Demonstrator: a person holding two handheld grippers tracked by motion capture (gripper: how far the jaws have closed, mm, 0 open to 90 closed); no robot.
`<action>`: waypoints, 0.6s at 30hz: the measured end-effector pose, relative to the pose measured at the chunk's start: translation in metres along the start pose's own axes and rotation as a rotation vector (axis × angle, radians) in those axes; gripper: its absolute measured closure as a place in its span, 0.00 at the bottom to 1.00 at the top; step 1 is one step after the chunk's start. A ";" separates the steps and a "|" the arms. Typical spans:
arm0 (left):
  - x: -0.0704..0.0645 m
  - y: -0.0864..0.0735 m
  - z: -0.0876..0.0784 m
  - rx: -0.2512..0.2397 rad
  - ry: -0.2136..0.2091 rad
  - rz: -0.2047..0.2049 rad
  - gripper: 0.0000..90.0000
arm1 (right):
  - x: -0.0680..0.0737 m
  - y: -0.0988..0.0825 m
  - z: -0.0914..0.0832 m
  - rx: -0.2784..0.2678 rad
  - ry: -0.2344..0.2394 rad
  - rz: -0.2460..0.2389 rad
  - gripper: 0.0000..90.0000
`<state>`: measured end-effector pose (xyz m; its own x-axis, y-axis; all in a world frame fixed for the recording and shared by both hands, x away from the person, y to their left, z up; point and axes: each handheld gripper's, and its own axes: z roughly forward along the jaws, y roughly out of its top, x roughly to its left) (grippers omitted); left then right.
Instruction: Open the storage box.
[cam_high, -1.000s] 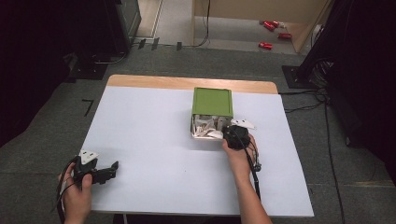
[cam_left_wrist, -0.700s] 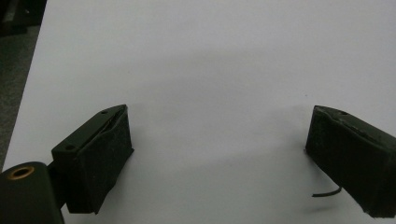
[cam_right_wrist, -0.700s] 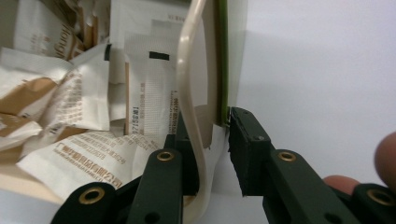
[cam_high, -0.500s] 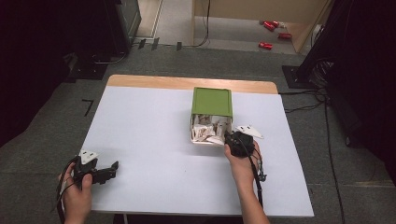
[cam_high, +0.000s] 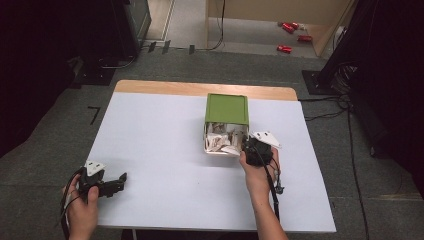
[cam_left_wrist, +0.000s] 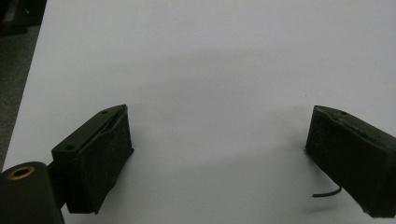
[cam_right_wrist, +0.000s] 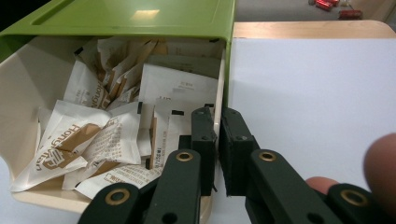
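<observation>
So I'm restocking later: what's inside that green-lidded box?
The box holds a loose heap of white paper sachets with brown print. The green lid covers the back, and lower sachets and the bottom are hidden.

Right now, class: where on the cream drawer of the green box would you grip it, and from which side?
Grip its thin upright side wall near the front, coming from the open front with one jaw inside and one outside. The wall's rim stands above the sachets. The right gripper is shut there.
</observation>
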<state>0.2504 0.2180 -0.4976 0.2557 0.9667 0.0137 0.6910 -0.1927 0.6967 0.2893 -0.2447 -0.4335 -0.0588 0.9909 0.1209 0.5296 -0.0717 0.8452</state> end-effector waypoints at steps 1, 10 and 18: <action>0.000 0.000 0.000 0.000 0.000 0.000 0.08 | 0.000 0.000 0.000 0.004 0.000 0.001 0.97; 0.000 0.000 0.000 0.001 0.000 0.000 0.08 | 0.000 -0.002 -0.006 0.017 0.006 0.006 0.97; 0.000 0.000 0.000 0.001 0.000 0.001 0.08 | -0.001 -0.007 -0.018 0.029 0.014 -0.004 0.97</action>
<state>0.2505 0.2180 -0.4976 0.2561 0.9665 0.0147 0.6917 -0.1939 0.6957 0.2705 -0.2475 -0.4305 -0.0731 0.9895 0.1250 0.5540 -0.0640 0.8301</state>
